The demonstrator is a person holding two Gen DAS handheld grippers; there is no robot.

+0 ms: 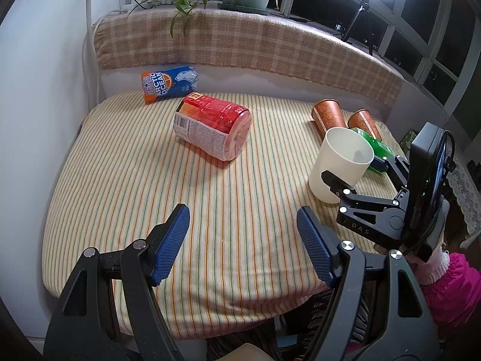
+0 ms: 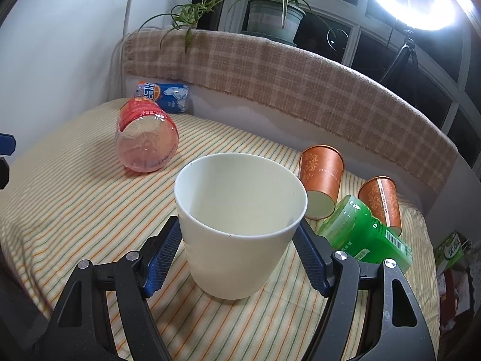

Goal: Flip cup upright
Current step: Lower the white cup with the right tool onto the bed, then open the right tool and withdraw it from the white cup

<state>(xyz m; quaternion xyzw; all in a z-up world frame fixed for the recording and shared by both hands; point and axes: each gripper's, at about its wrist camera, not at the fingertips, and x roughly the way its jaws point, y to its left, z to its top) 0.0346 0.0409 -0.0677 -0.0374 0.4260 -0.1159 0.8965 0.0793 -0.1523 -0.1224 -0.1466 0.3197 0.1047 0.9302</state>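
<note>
We see the cup at the centre of the right wrist frame, mouth up, axis near vertical, base on the striped cloth. Our right gripper pinches its sides. Our left gripper, spread and empty, sits well apart, lower left of the cup.

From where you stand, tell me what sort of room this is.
Probably a home, at a window ledge: a potted plant on the sill, a plaid blanket over the ledge, a striped cloth over the table.
</note>
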